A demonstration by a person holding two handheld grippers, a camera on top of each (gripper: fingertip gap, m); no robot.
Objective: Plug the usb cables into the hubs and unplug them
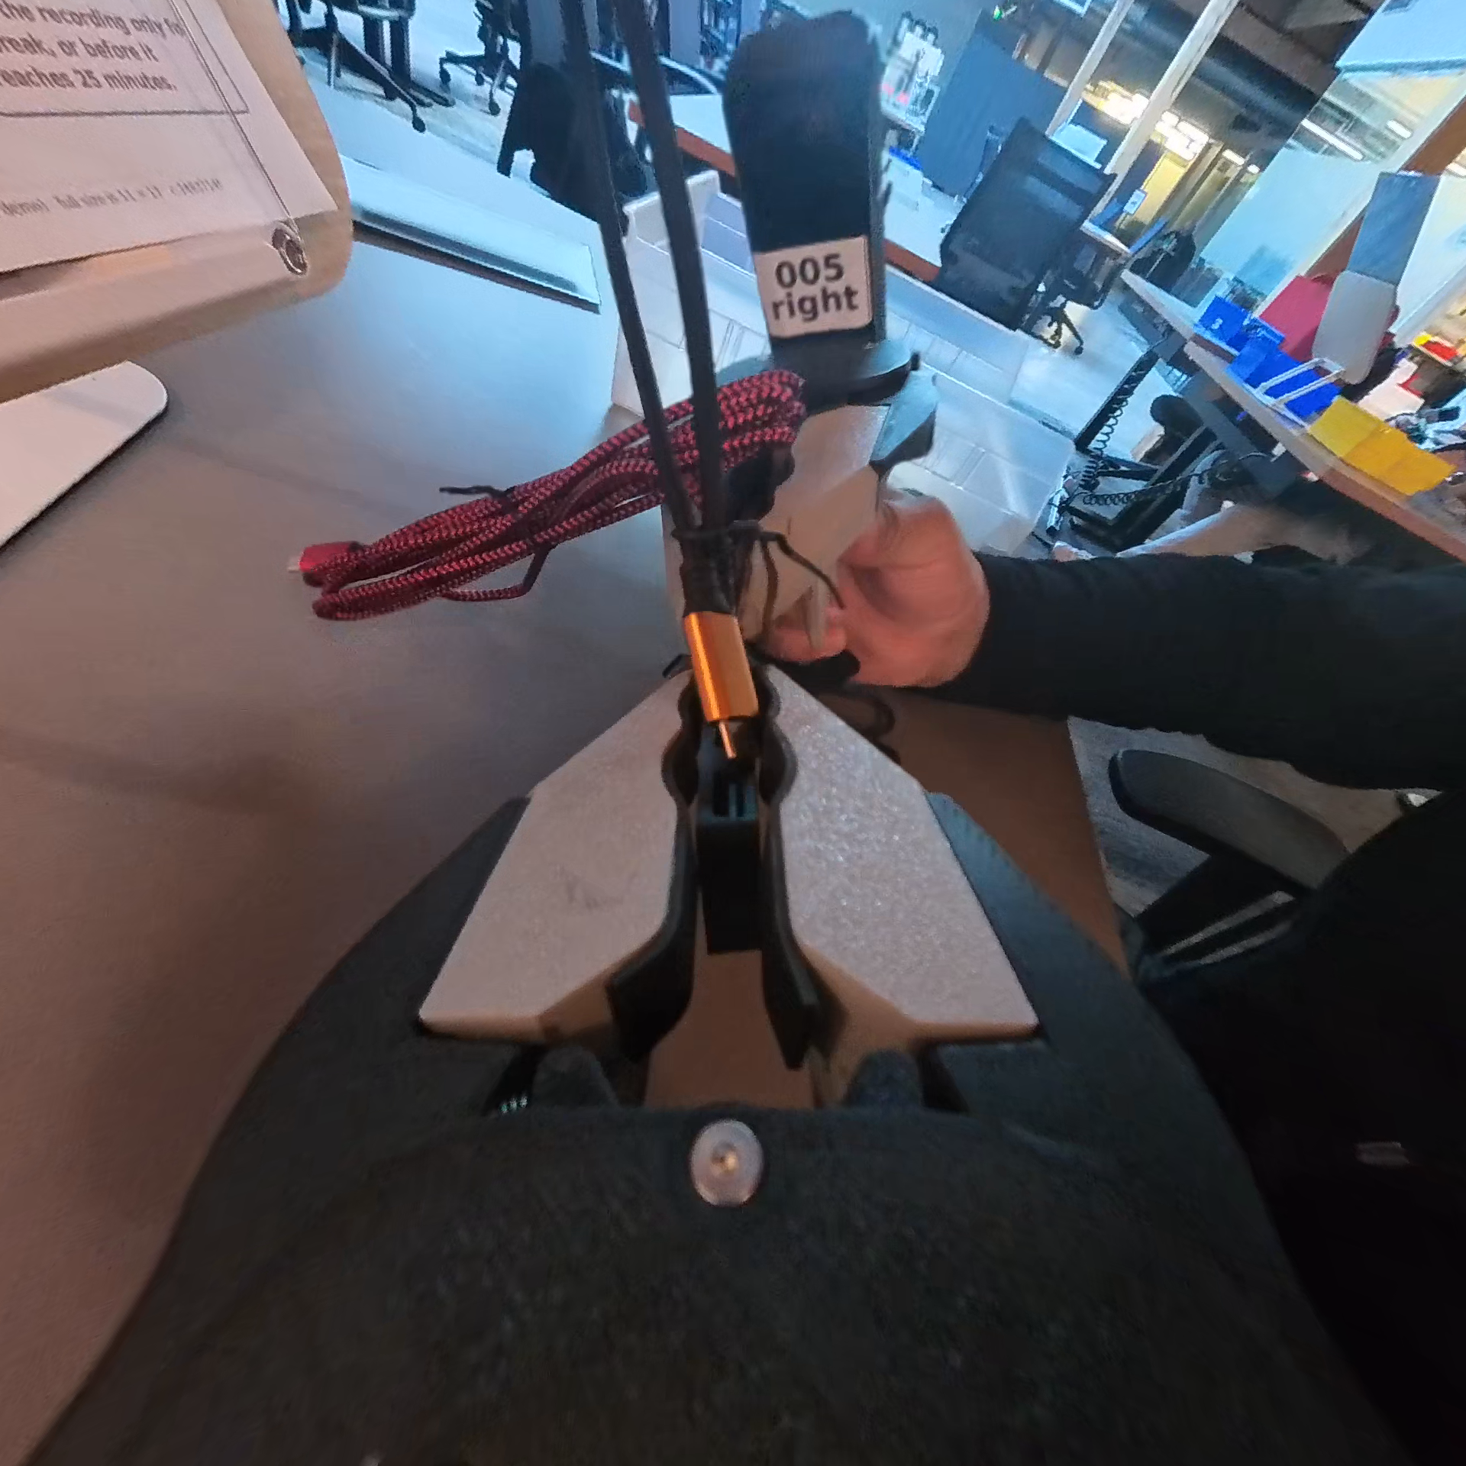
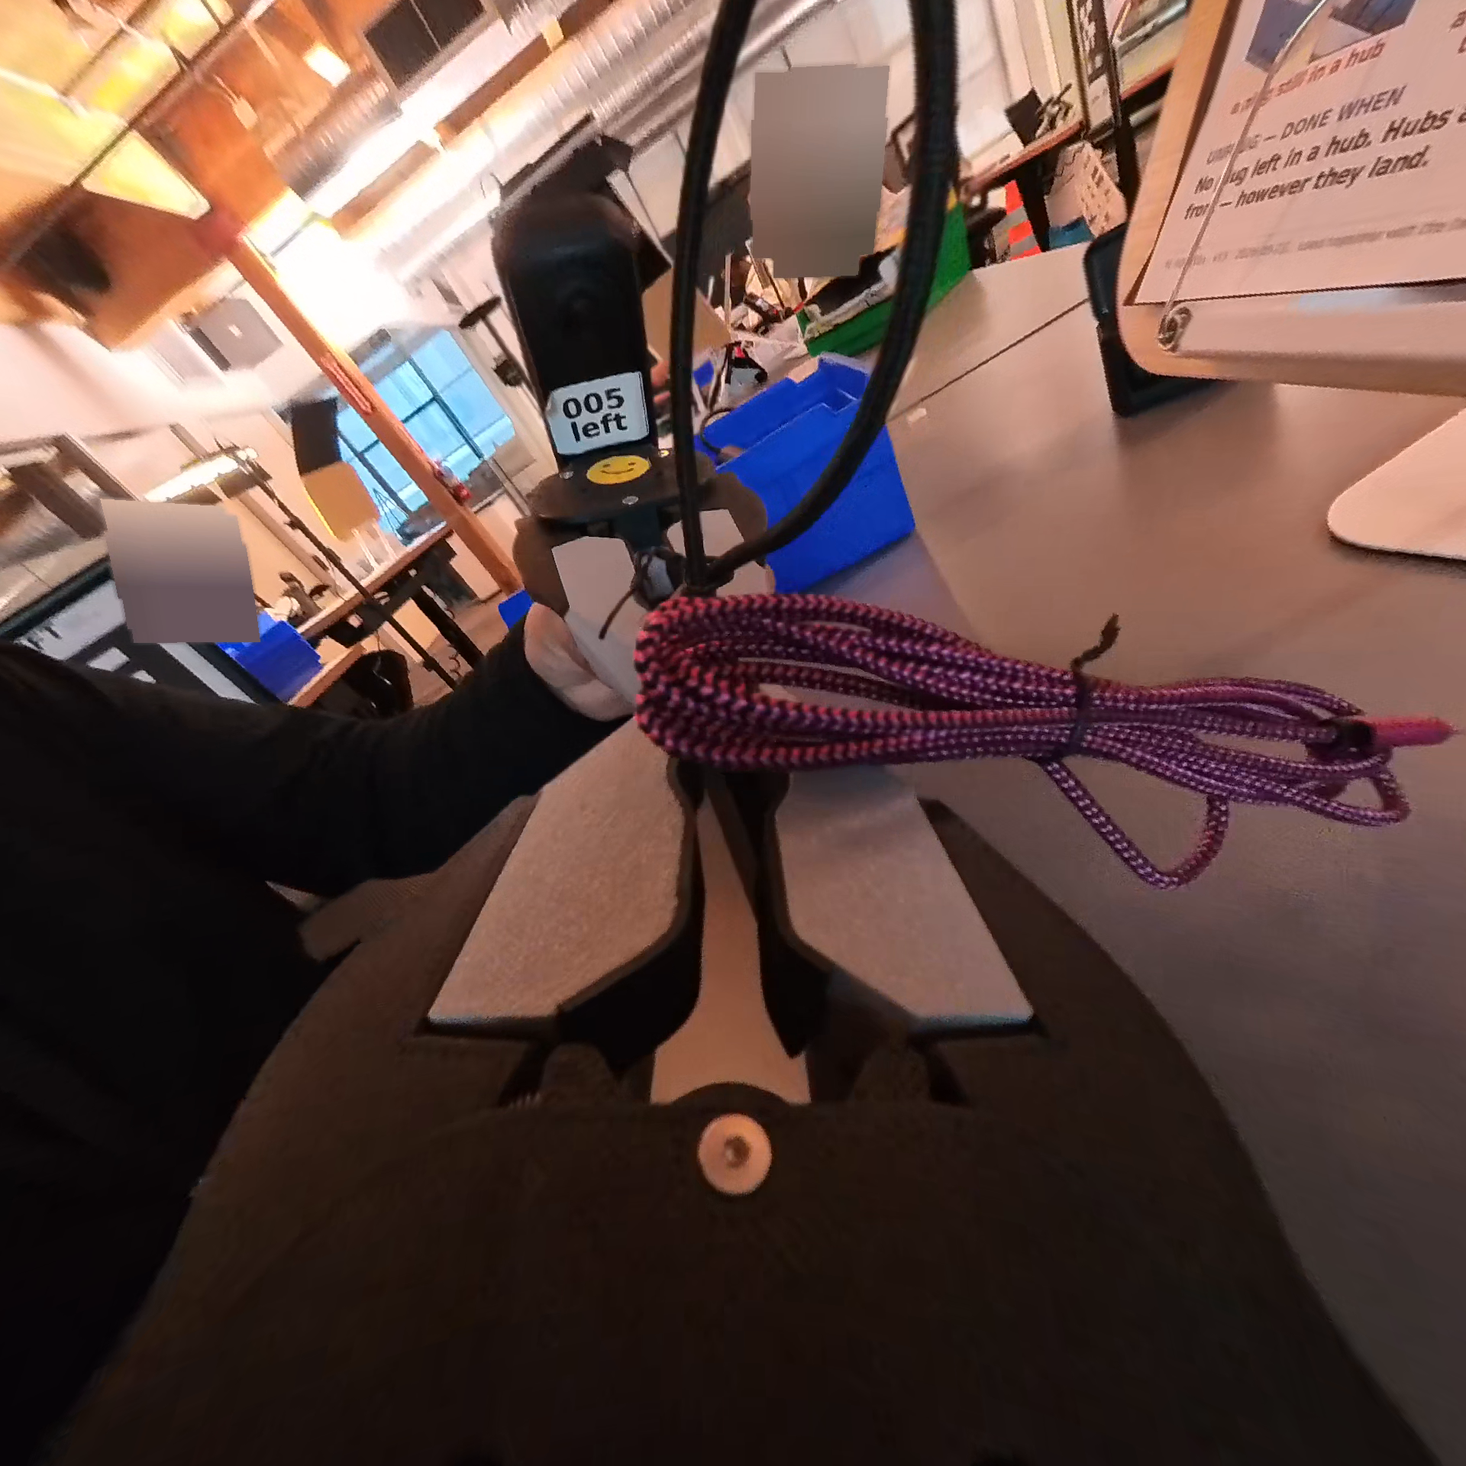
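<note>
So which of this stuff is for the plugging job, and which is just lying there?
For the job:
- hub in the left gripper
- orange plug on the black cable
- red cable in the right gripper

Just lying about:
- paper sign
- blue bin

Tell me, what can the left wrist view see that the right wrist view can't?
Only the left wrist view shows the orange plug on the black cable, sitting at the tips of the left hand-held gripper, with a small black block squeezed between its fingers.

Only the right wrist view shows the blue bins and the right hand-held gripper closed, tips hidden behind the red cable.

Both show the bundled red braided cable, the black cable and the grey table.
</note>
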